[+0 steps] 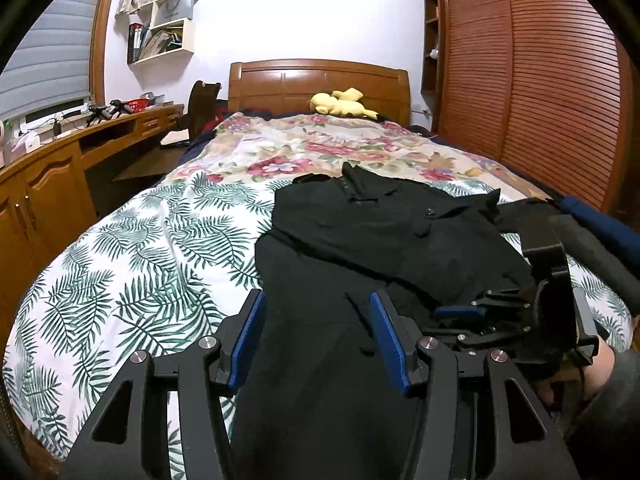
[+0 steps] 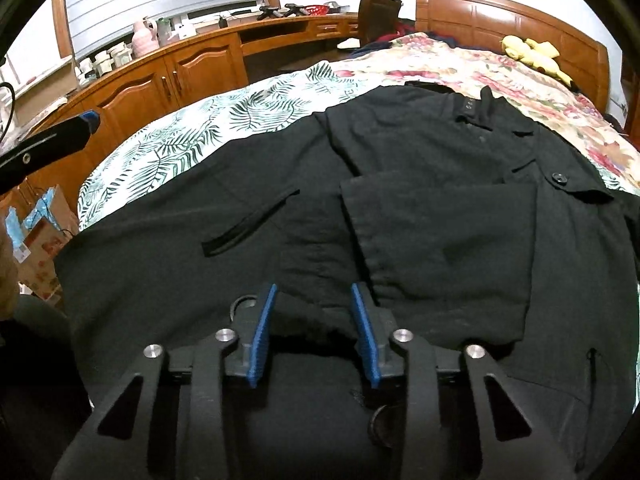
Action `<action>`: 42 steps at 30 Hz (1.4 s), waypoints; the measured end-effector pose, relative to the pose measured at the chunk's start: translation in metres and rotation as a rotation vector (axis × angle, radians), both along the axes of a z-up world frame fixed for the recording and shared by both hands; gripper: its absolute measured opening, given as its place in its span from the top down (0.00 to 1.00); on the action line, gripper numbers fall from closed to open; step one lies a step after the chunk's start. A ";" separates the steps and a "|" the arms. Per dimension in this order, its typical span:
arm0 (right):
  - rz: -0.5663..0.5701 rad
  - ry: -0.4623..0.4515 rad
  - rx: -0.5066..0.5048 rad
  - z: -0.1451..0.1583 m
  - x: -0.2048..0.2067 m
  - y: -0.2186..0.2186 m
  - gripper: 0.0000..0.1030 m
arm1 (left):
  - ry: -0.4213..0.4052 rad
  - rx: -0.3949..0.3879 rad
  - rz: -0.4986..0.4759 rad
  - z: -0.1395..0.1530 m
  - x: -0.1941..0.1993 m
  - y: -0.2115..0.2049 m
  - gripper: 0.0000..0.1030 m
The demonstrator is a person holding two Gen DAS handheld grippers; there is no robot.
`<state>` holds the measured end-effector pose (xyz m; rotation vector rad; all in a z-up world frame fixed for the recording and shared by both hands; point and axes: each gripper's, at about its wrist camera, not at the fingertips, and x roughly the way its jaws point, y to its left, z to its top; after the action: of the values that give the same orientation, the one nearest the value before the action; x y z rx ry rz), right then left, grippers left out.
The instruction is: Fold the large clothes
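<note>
A large black coat [image 1: 380, 232] lies spread on the bed, collar toward the headboard and one sleeve folded across its front [image 2: 440, 232]. My left gripper [image 1: 318, 300] is at the near hem on the coat's left side. Black cloth fills the gap between its blue pads [image 1: 390, 340] and runs back toward the camera. My right gripper [image 2: 314, 290] is at the hem further right, pointing steeply down, with a bunched fold of the coat pinched between its pads [image 2: 262, 336]. The left wrist view shows the right gripper [image 1: 460, 314] low on the cloth, a hand behind it.
The bed [image 1: 132, 264] carries a leaf-print sheet and a floral cover [image 1: 320, 148], with a yellow plush toy [image 1: 340, 104] by the wooden headboard. A long wooden desk with cabinets [image 2: 172, 76] runs along the bed's left side. Slatted wardrobe doors [image 1: 540, 80] stand on the right. Cardboard boxes [image 2: 40, 232] sit on the floor.
</note>
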<state>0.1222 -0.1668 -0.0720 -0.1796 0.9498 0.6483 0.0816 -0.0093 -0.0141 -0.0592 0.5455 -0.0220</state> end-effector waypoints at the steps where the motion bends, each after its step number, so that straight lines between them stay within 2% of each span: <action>1: 0.003 -0.006 -0.004 0.001 -0.001 0.001 0.70 | -0.002 -0.003 -0.002 -0.002 0.000 0.000 0.46; 6: 0.020 -0.011 0.018 0.007 -0.001 0.001 0.81 | 0.013 -0.007 -0.015 -0.003 0.004 -0.002 0.46; 11: 0.007 -0.061 0.055 0.024 -0.005 -0.006 0.83 | 0.020 0.009 -0.026 -0.001 0.006 -0.006 0.46; 13: -0.004 -0.085 0.068 0.032 -0.007 -0.009 0.85 | 0.008 -0.012 -0.035 0.003 0.003 -0.006 0.46; 22: -0.130 -0.226 0.193 0.101 -0.027 -0.063 0.86 | 0.000 0.010 -0.099 0.003 -0.003 -0.023 0.46; 27: -0.215 -0.270 0.216 0.121 -0.041 -0.093 0.87 | -0.013 0.007 -0.132 0.003 0.010 -0.024 0.46; 35: -0.283 -0.249 0.147 0.112 -0.055 -0.109 0.87 | -0.007 0.009 -0.174 -0.005 0.036 -0.025 0.46; 42: -0.343 -0.162 0.086 0.079 -0.066 -0.127 0.87 | -0.030 0.029 -0.204 -0.010 0.063 -0.034 0.46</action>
<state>0.0566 -0.2934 0.0068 0.0086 0.7714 0.3506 0.1442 -0.0435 -0.0246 0.0255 0.5199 -0.2131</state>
